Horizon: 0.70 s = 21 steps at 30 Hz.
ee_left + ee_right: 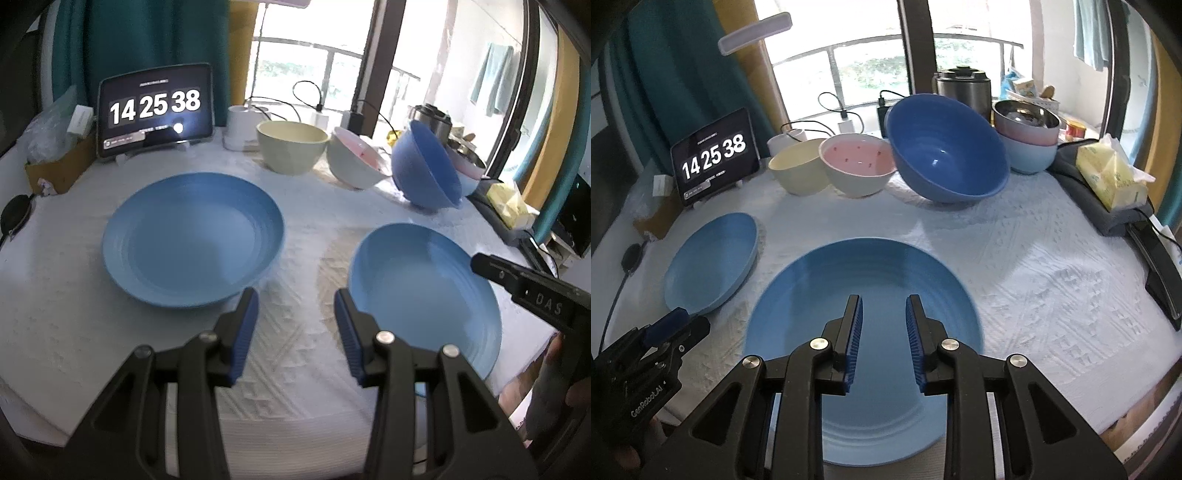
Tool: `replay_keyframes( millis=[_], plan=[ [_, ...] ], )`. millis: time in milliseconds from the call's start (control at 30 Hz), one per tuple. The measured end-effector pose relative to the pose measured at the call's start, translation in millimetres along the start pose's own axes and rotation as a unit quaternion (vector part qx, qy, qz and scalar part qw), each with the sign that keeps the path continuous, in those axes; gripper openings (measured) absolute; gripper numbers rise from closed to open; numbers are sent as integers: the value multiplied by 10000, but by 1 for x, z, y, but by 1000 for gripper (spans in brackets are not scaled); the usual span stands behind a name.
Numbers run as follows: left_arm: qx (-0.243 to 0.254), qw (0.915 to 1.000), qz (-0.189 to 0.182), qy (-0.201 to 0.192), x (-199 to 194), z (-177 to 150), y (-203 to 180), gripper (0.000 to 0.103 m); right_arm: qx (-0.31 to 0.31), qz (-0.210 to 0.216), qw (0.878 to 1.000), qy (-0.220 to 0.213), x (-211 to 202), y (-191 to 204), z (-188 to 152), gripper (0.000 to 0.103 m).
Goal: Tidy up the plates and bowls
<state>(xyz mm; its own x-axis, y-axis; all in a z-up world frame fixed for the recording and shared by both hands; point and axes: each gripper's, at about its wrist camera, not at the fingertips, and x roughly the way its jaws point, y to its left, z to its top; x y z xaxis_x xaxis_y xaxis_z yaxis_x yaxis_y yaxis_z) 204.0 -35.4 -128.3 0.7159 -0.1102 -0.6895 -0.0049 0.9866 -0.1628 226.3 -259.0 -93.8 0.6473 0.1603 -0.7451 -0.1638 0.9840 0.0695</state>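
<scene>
Two blue plates lie on the white cloth. The left plate (192, 236) (713, 258) lies just beyond my left gripper (295, 310), which is open over bare cloth with nothing between its pads. The right plate (864, 280) (424, 291) lies under my right gripper (884, 314), whose jaws stand apart above it, holding nothing. At the back stand a cream bowl (799, 170), a white bowl with a pink inside (857, 166), and a large blue bowl (945, 147) tilted on its side. A steel bowl nests in stacked pink and light blue bowls (1027, 147).
A tablet clock (713, 162) stands at the back left beside a cardboard box (59, 166). A yellow tissue pack (1112, 177) and dark items line the right edge. A metal pot (964, 88) and cables sit by the window. The table's front edge is near.
</scene>
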Motion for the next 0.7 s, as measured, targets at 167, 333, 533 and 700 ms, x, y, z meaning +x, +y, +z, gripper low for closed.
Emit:
replay_keyframes(
  millis=[167,333,533,700],
  plan=[
    [-126,9999,11,-59,-4,0,15,44,-121,27,9999,34,2,17,0,26],
    [-289,9996,13,-62,-6,0,30,44,-257,48,9996,71,5,35,1,26],
    [-429,9989,119,-113,-8,1,51,44,-404,130,9990,124,11,55,5,26],
    [-598,9979,211,-137,-6,3,69,44,-541,193,9982,196,19,70,9,26]
  ],
)
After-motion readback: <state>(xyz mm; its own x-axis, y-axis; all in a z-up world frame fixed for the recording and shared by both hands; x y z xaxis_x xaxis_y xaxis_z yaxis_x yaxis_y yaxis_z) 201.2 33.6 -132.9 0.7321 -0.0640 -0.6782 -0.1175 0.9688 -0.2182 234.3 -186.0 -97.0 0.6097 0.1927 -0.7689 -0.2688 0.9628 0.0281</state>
